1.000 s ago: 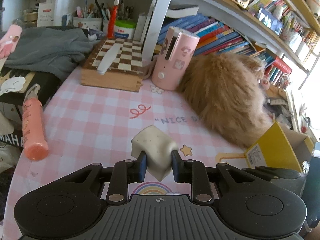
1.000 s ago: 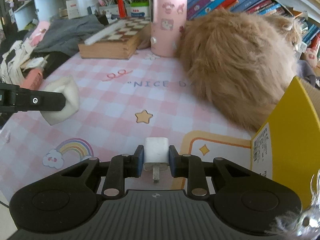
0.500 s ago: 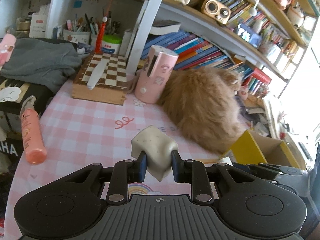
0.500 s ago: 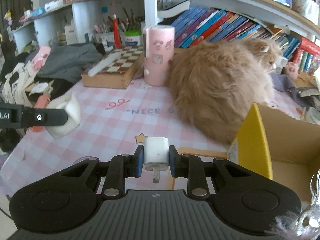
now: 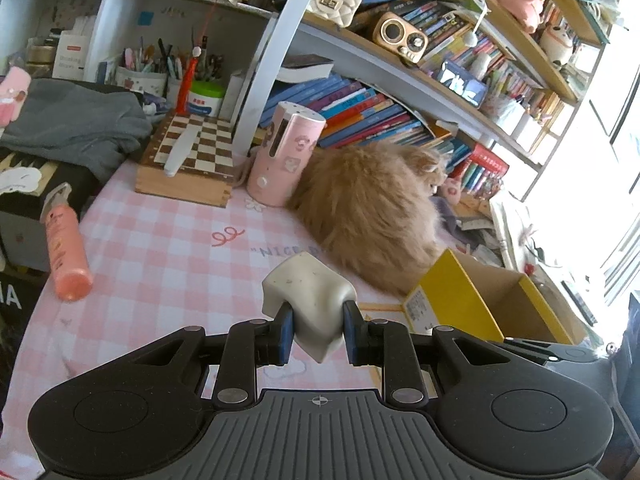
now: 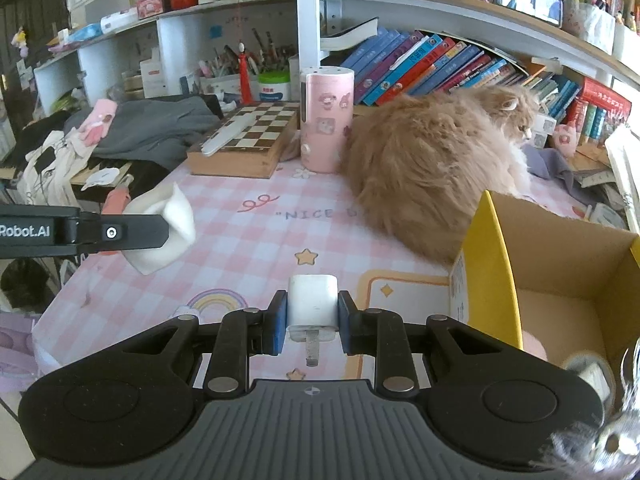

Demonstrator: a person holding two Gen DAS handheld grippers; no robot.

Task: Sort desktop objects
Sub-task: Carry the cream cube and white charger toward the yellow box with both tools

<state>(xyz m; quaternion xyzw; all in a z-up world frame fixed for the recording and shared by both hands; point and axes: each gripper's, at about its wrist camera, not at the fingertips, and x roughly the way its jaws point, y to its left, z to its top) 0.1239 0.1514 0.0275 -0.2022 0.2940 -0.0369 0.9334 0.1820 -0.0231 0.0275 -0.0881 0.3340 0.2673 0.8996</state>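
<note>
Only right view shows charger (image 6: 313,304).

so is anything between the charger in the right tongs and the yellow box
Nothing visible stands between them. The white charger is clamped in the right tongs above bare tablecloth, and the yellow box is open just to its right. The cat lies behind the box, off that path.
</note>
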